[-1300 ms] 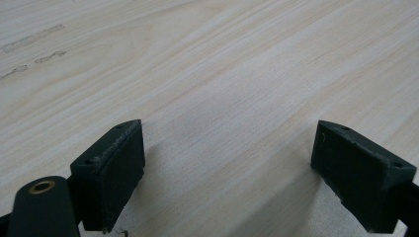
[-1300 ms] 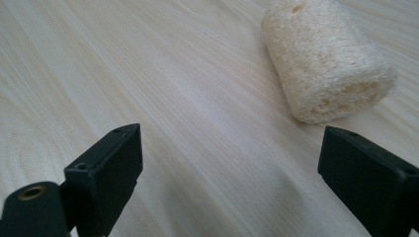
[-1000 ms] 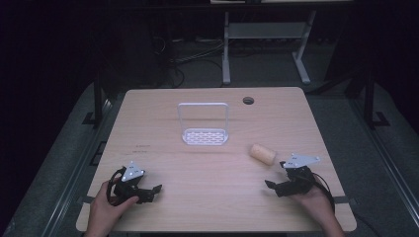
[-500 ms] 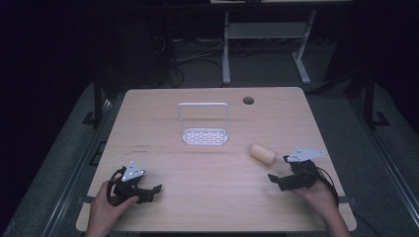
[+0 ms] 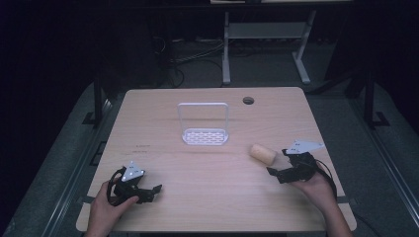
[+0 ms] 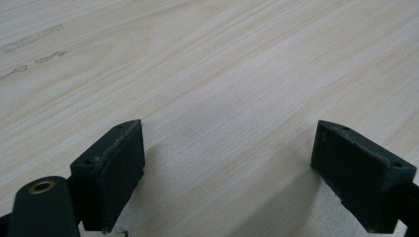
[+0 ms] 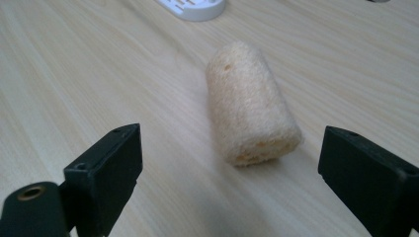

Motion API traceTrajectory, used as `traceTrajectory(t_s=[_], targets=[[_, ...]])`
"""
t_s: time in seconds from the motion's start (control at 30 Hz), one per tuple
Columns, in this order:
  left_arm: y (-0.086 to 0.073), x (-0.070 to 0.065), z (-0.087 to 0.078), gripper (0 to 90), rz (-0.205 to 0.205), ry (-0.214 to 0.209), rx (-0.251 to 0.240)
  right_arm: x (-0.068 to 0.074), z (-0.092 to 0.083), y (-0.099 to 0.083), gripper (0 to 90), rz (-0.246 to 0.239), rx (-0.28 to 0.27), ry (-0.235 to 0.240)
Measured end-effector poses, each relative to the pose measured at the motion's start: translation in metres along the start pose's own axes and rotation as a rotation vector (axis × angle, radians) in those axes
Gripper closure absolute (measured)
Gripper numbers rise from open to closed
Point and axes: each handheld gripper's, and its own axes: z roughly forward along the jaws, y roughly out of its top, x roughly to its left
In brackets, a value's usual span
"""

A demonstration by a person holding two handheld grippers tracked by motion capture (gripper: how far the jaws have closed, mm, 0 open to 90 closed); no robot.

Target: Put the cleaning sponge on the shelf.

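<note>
The wooden bench [image 5: 212, 163] carries a white slotted tray with an upright wire handle [image 5: 203, 134] at its middle and a small round hole [image 5: 248, 100] near the far edge. A tan sponge roll [image 7: 249, 116] lies right of the tray with bare wood all round it. The right gripper [image 5: 285, 172] sits just beside the roll with its fingers [image 7: 106, 173] spread wide, and the left gripper [image 5: 148, 190], also spread, rests near the near edge.

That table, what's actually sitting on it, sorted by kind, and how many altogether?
Beige sponge roll: 1
White slotted rack with a tall wire handle: 1
Handheld tools, jaws open: 2, the left tool and the right tool
Total: 4
</note>
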Motion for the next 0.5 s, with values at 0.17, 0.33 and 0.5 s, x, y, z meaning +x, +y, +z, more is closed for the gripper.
traceTrajectory(t_s=[0.17, 0.33, 0.5], targets=[[0.0, 0.0, 0.0, 12.7, 0.0, 0.0, 0.0, -0.004, 0.004, 0.009, 9.6, -0.002, -0.004, 0.007], [0.0, 0.0, 0.0, 12.7, 0.0, 0.0, 0.0, -0.009, 0.01, 0.015, 9.6, -0.003, -0.003, 0.02], [0.0, 0.0, 0.0, 12.7, 0.0, 0.0, 0.0, -0.01, 0.015, 0.02, 9.6, -0.002, 0.0, 0.034]])
